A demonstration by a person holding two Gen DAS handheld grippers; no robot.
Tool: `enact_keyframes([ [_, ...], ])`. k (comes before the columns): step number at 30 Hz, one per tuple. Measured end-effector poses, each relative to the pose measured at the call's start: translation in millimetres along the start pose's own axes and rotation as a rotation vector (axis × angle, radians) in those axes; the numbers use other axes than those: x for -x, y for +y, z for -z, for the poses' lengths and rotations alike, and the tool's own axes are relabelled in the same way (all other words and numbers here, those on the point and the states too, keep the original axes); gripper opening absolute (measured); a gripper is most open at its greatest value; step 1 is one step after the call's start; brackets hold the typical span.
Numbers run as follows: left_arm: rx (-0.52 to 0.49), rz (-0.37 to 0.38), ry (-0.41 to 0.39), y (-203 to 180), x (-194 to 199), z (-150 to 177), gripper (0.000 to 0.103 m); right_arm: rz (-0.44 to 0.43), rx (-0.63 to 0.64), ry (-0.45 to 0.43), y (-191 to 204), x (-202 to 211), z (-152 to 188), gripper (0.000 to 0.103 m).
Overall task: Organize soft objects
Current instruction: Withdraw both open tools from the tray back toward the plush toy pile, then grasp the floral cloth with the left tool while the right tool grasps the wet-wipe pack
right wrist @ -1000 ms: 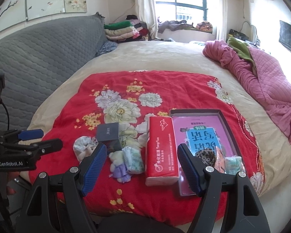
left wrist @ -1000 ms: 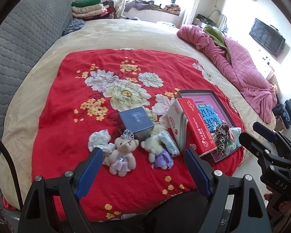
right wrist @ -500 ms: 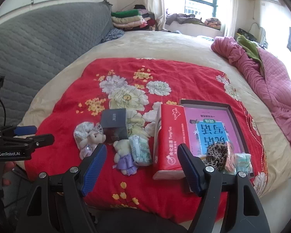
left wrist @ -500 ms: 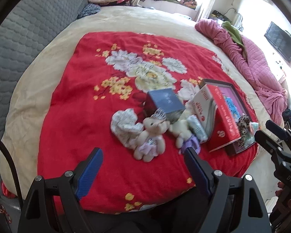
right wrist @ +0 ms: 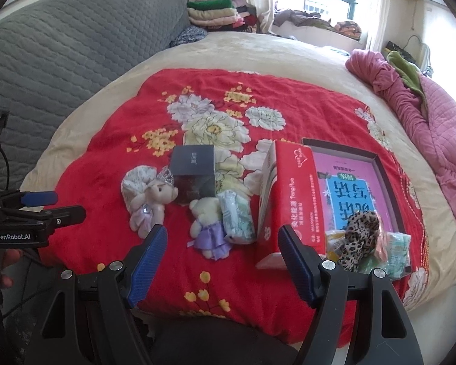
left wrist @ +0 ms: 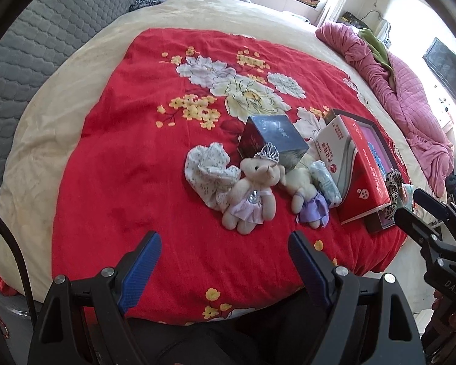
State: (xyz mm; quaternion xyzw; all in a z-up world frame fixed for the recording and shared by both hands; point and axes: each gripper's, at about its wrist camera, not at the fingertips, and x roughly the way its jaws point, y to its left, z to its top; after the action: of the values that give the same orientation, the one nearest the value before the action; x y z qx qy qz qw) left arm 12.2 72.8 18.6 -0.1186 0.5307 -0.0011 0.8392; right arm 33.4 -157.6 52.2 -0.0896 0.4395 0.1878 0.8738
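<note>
So there's a red floral blanket (left wrist: 112,158) spread over the bed, and all the stuff is bunched near its front edge. A dark blue box (left wrist: 273,144) sits right behind the crowned teddy (left wrist: 252,191), which lies partly on a crumpled floral cloth (left wrist: 206,170). Just beside it is a second little bear in a purple skirt (right wrist: 208,228), touching a tissue pack (right wrist: 237,216). A tall red tissue box (right wrist: 288,194) stands between that pack and the dark tray (right wrist: 383,170), leaning against the tray's edge, so it kinda walls the toys off from it. The tray holds a purple book (right wrist: 349,182), a leopard scrunchie (right wrist: 360,234) and another small pack (right wrist: 399,249). A pink quilt (left wrist: 416,106) is heaped well off to the right.

Left tongs (left wrist: 225,261) hang wide open with nothing in them, the crowned teddy just ahead of the tips. Right tongs (right wrist: 223,255) are spread open and empty too, purple-skirt bear sitting just beyond the gap.
</note>
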Motion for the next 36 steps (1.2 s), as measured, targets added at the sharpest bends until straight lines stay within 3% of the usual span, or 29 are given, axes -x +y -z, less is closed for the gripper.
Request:
enact_keyframes([
  [12,0.026,0.035,0.089,4,-38,9,0.085,0.021,0.014,0.065,5,-32,5,0.076],
  [22,0.069,0.008,0.104,26,-61,-11,0.085,0.053,0.012,0.105,3,-65,-1,0.076],
  [29,0.164,0.023,0.125,47,-88,-35,0.085,0.09,0.038,0.124,2,-85,-7,0.076],
  [36,0.288,0.101,0.151,67,-117,-57,0.085,0.147,0.083,0.142,2,-102,-13,0.076],
])
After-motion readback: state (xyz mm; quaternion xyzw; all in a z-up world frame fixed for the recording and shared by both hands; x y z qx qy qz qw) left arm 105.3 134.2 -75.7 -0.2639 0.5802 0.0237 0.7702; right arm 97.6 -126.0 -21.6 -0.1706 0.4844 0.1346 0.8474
